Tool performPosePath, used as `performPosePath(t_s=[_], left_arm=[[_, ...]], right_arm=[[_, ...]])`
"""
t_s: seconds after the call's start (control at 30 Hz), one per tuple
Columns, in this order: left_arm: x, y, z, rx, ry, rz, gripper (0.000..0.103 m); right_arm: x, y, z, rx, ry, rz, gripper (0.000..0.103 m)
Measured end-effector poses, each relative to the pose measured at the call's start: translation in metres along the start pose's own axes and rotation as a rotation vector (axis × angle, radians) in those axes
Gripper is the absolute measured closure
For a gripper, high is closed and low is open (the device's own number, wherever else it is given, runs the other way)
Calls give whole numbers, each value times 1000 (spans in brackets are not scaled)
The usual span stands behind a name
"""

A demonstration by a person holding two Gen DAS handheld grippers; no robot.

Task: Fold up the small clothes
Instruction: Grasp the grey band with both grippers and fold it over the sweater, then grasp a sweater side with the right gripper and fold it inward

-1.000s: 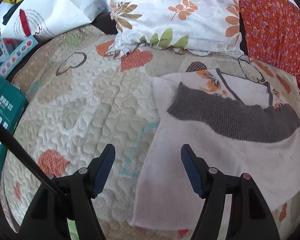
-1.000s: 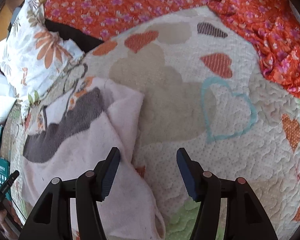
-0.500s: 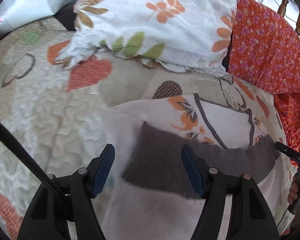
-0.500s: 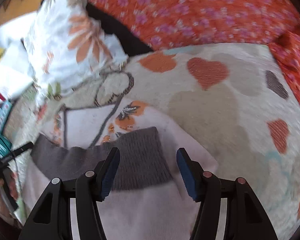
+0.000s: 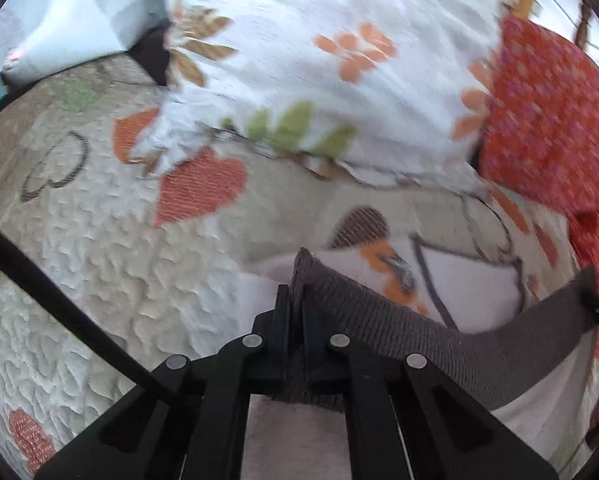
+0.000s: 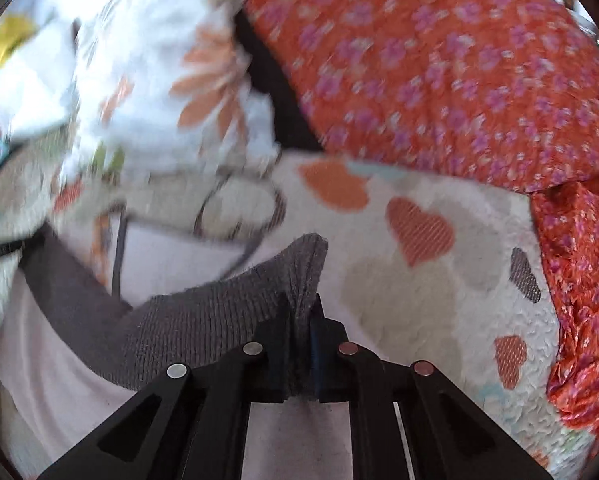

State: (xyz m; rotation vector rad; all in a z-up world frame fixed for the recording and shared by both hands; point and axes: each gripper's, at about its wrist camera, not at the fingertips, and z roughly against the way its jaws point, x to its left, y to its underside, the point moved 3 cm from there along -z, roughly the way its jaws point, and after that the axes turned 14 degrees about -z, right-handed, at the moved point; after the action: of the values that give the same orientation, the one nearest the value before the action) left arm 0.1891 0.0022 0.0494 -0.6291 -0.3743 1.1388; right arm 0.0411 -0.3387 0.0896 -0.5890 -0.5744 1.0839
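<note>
Left wrist: heart-print quilt (image 5: 99,248) under floral pillow (image 5: 319,60).

the garment (image 5: 471,300) was pale pink with a grey ribbed band (image 5: 399,320) and orange print. the quilt (image 5: 99,248) was cream with orange, brown and green hearts. upper right, the cloth (image 6: 459,72) was red-orange with purple flowers. the pillow (image 5: 319,60) was white with orange blossoms and green leaves.

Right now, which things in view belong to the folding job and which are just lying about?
Job: garment, grey band, left gripper, right gripper.
Lying about: leaf-print pillow, red flowered cloth, heart quilt.
</note>
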Motion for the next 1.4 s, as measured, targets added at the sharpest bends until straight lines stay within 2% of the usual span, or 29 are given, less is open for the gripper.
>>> performPosePath(t_s=[0.1,0.17,0.2,0.3,0.37,0.43,0.47,0.6,0.7,0.77,0.87,0.93,1.03,1.13,1.27,1.33,1.4], left_arm=[[8,4,-13,13,-91,22,92],[11,7,-20,48,-84,18,81],[11,8,-22,70,-74,14,80],[14,9,-14,71,-78,30,66],[16,8,0,37,-68,58,44],[16,9,16,5,-57,77,37],[15,10,23,-3,-52,76,34],[4,21,44,1,-66,22,31],[-5,35,56,26,-71,-5,31],[-13,50,64,53,-39,-11,31],[-27,68,77,73,27,-7,31],[-37,77,88,63,66,-7,29],[-49,97,100,69,79,-18,26],[-52,123,104,132,102,12,26],[-54,148,106,176,158,89,25],[-56,151,103,182,144,70,25],[-58,151,100,175,94,27,25]], right_arm=[[-7,-5,-15,-38,31,-63,93],[-11,6,-41,54,39,-75,92],[-11,12,-50,91,54,-64,92],[-16,18,-55,123,110,-42,85],[-26,11,-43,101,97,-92,63],[-41,5,-26,64,85,-156,52],[-48,3,-20,60,85,-175,52],[-84,10,-3,83,100,-278,51],[-116,28,7,135,57,-430,50],[-131,41,12,165,10,-523,43],[-141,61,14,211,-54,-624,39],[-143,75,13,244,-90,-662,39],[-139,96,13,281,-118,-677,38],[-133,114,13,305,-147,-678,34],[-131,124,17,273,-183,-705,27],[-132,126,18,260,-193,-728,25],[-135,126,19,249,-213,-757,24]])
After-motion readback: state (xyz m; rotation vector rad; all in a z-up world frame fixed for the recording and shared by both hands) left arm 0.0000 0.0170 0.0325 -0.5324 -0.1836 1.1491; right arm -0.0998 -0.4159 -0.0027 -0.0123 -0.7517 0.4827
